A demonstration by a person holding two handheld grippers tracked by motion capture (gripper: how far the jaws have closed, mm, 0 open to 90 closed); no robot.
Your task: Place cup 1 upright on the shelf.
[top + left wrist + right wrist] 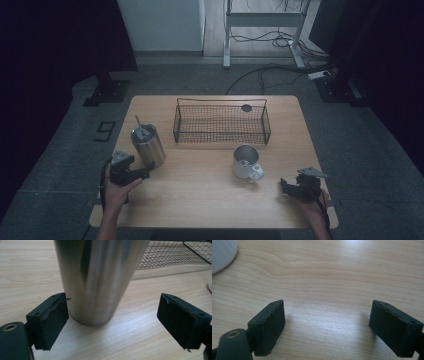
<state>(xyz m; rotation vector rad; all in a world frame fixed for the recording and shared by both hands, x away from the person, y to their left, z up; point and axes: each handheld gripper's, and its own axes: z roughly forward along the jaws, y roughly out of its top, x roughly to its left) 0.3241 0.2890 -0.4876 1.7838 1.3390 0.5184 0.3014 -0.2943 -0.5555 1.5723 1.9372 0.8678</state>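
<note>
Care is what this step needs most. The left tongs (113, 325) stand wide, with the steel cup (100, 280) set between the two black jaws but not pressed by them — the left pad (51, 320) sits just beside the cup's foot and the right pad (180, 320) is well apart from it. I think the job in hand is to grab this cup, so the tongs should slide in until the cup sits in the middle, then squeeze slowly on both sides at once. The cup is tall, smooth and shiny, so it could slip or tip if the squeeze comes from one side first. In the high view the steel cup (148, 145) stands upright on the bench (200, 200), near its left edge, with a thin rod in it. The right tongs (327, 327) stand wide too and hold nothing, low over bare wood. The white mug (246, 162) stands well apart, in front of the wire basket (222, 122). The cup's top is cut off in the left gripper view — and I cannot tell what the rod is, or what the dark round spot by the basket is.
</note>
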